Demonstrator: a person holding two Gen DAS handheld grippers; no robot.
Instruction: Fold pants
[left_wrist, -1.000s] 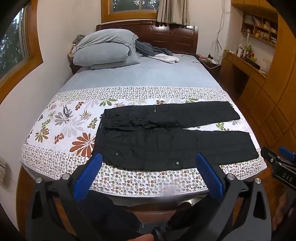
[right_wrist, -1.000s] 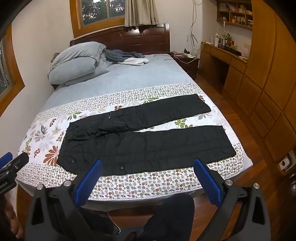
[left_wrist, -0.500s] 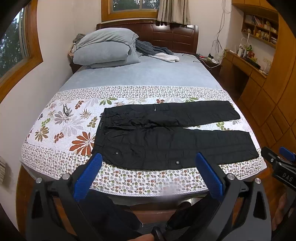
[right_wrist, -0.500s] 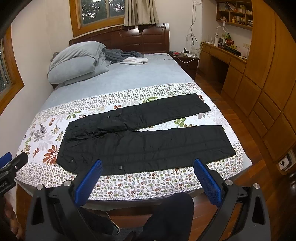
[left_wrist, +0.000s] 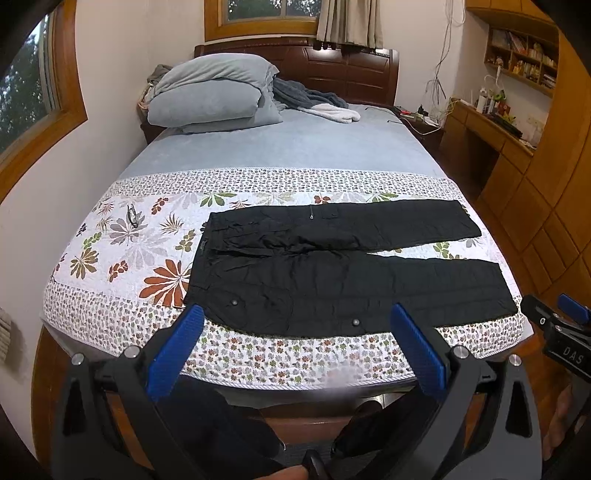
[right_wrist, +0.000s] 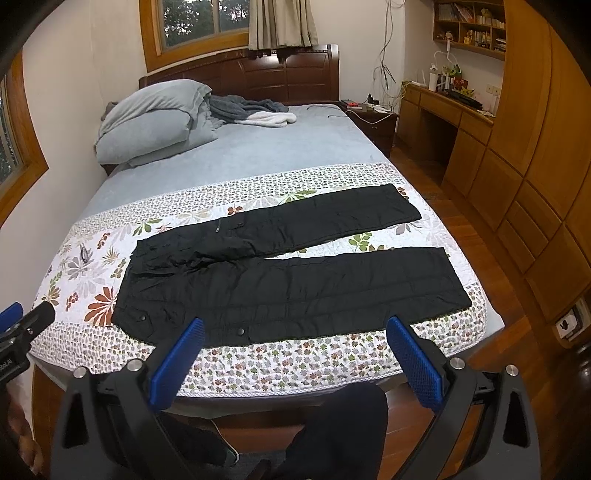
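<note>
We hold the left gripper and right gripper off the foot of the bed, both with blue fingers spread wide and gripping nothing. The black pants lie flat on the floral quilt, waistband to our left, legs parted toward the right edge. Grey pillows sit stacked by the headboard.

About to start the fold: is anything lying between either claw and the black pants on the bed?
Nothing visible does. Both the left claw and right claw are open, short of the bed, with only bare floral quilt before the pants.
</note>
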